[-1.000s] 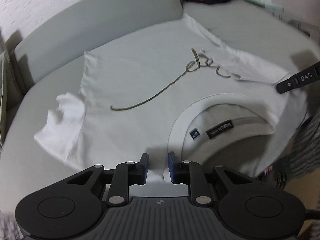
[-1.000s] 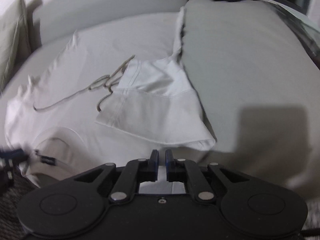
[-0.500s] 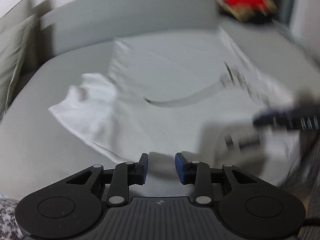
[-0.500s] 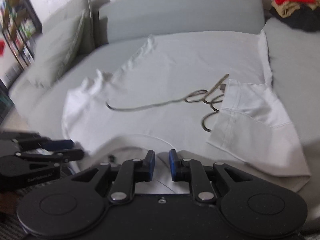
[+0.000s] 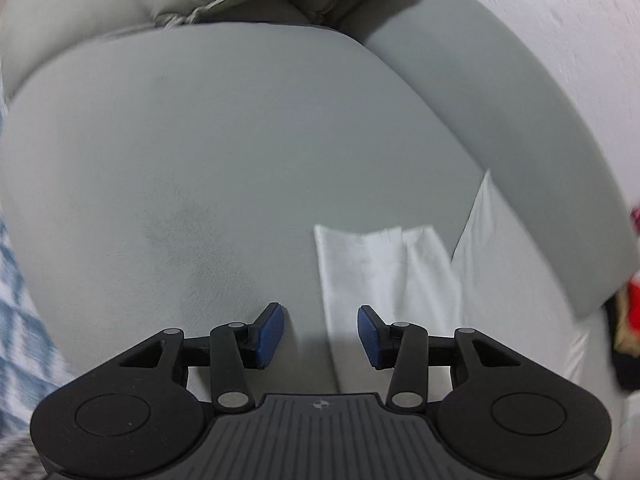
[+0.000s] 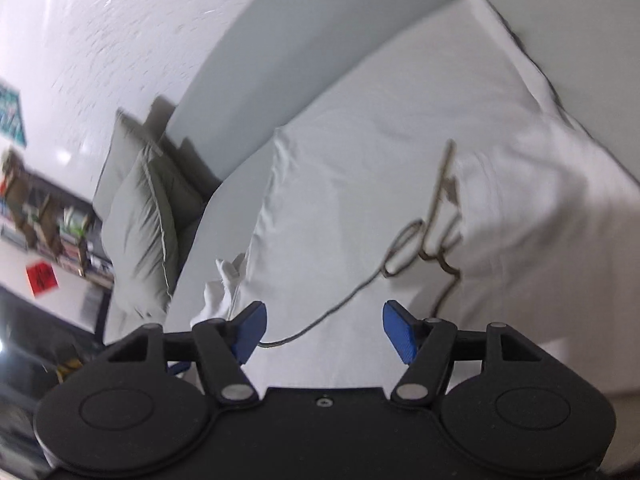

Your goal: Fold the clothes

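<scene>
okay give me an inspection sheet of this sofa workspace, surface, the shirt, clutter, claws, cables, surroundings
Surface: grey sofa seat, bare beside the shirt.
Job's things: white T-shirt spread flat, script print up; one sleeve folded over it, other sleeve lying out on the seat.
Clutter: red and dark clothes at the edge, blurred.
Claws: left claw and right claw open, jaws have just been opening, nothing gripped.
Cables: nothing seen.
Surroundings: grey cushions, white wall, shelves.
</scene>
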`<state>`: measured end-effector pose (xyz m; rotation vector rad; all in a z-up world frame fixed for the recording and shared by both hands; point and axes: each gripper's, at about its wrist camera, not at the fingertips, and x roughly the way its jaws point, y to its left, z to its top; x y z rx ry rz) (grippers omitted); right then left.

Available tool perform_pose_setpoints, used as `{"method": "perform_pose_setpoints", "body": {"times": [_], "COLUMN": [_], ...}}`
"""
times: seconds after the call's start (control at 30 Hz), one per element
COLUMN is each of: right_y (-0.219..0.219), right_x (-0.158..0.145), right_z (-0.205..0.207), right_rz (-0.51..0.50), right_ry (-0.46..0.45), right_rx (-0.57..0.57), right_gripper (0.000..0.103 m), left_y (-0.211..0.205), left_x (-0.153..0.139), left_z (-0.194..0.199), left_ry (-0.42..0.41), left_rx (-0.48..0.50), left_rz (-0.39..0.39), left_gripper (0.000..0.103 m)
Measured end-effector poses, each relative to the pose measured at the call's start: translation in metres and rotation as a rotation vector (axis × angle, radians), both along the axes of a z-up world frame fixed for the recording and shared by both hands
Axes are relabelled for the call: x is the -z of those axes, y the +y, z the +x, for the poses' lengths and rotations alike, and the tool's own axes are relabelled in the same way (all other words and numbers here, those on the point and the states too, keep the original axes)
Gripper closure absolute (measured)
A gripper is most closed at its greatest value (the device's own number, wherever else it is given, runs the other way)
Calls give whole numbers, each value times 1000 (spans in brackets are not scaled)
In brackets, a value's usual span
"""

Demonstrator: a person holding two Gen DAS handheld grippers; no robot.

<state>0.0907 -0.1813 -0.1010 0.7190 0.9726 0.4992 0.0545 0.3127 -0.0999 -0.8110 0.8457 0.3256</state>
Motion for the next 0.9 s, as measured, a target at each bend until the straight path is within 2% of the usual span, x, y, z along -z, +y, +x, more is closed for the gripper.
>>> {"method": "perform_pose_setpoints", "body": {"times": [0.13, 0.23, 0.33, 0.4, 0.47, 0.53, 0.57, 0.67, 0.77, 0.9], "right_y": [0, -4, -10, -12, -14, -17, -20, -28, -38, -48], "right_x": [3, 7, 8, 8, 7, 7, 6, 3, -2, -10], "right_z": [4, 5, 3, 1, -2, -5, -7, -12, -17, -21], "right_rz": [3, 14, 21, 10, -4, 1, 5, -8, -7, 0], "right_ry": [1, 20, 28, 18, 6, 1, -2, -20, -43, -82], "right_rx": [9, 25, 34, 35, 33, 30, 32, 45, 77, 121], "right_gripper": [39, 39, 39, 39, 40, 40, 40, 39, 39, 39], "left_y": [10, 11, 6, 1, 1, 1, -2, -30, -70, -136], "left_x": [12, 18, 20, 19, 17, 15, 10, -14, -44, -71], "left_z": [8, 20, 29, 33, 29, 25, 24, 20, 11, 3], "left_ry": [-39, -46, -56, -58, -55, -52, -46, -31, -85, -192], "left_rx": [-26, -8, 8, 15, -4, -26, -24, 33, 101, 258], "left_rz": [-81, -65, -12, 24, 41, 55, 91, 305, 530, 819], "left_gripper": [62, 62, 62, 72, 101, 102, 102, 102, 102, 102]}}
